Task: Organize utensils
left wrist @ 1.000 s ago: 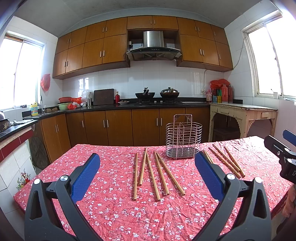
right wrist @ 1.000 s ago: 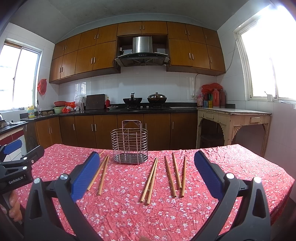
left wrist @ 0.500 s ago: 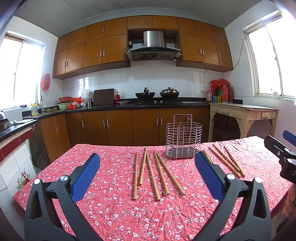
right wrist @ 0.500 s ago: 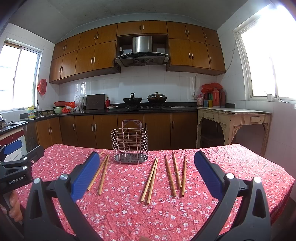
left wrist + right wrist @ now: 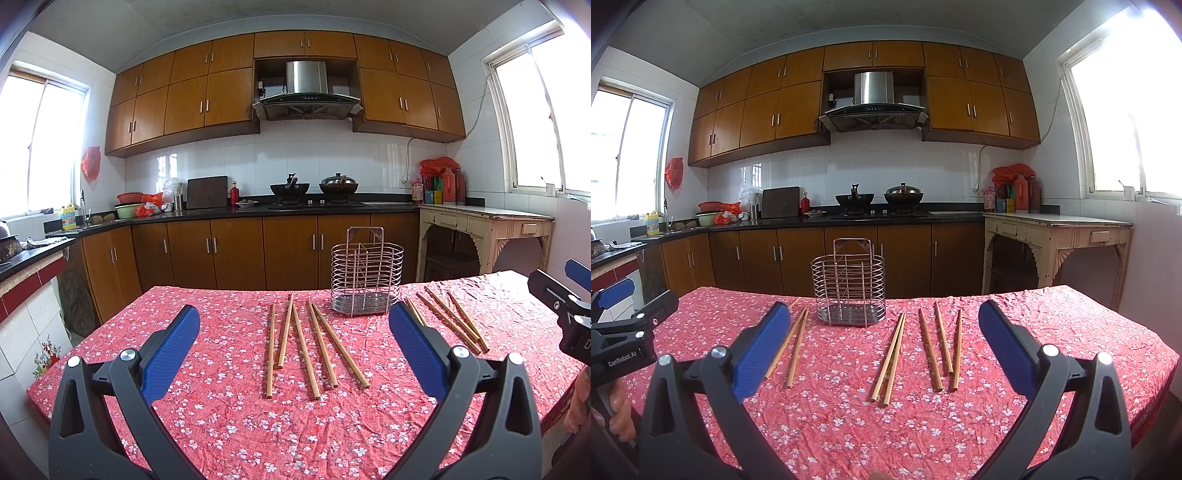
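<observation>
A wire utensil holder (image 5: 366, 275) (image 5: 849, 286) stands upright near the table's far edge, with nothing in it that I can see. Several wooden chopsticks (image 5: 314, 341) lie flat on the cloth to its left, and several more chopsticks (image 5: 932, 349) lie to its right. My left gripper (image 5: 293, 343) hovers open above the near table, facing the left group. My right gripper (image 5: 882, 343) is open too, facing the right group. Neither holds anything. Each gripper shows at the edge of the other's view, held by a hand.
The table (image 5: 221, 424) wears a wrinkled red floral cloth. Behind it run wooden kitchen cabinets (image 5: 236, 251), a stove with two pots (image 5: 314, 188), and a pale side table (image 5: 487, 225) at the right. A tiled counter (image 5: 26, 266) sits left.
</observation>
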A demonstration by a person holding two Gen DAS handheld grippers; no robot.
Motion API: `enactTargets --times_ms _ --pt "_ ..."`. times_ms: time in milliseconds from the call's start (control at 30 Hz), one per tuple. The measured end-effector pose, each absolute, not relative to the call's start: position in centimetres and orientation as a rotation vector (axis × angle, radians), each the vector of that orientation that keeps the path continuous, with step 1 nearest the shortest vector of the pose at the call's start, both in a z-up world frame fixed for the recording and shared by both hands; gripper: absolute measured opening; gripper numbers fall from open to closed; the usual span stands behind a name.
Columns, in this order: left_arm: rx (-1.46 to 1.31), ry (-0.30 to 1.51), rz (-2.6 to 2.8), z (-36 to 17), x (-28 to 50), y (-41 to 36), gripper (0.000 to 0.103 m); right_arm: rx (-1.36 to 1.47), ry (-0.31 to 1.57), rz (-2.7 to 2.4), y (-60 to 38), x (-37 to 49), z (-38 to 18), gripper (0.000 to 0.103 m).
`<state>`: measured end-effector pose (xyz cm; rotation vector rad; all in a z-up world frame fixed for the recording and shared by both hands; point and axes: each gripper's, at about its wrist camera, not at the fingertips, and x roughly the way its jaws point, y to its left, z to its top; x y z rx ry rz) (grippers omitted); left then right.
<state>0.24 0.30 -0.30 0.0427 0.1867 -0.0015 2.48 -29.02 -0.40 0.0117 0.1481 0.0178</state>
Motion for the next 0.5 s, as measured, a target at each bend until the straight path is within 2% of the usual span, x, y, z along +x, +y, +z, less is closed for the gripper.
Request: enactTargets --times_ms 500 --pt "0.041 0.212 0.013 -2.1 1.2 0.1 0.101 0.021 0.178 0.016 -29.3 3.6 -1.5 0.099"
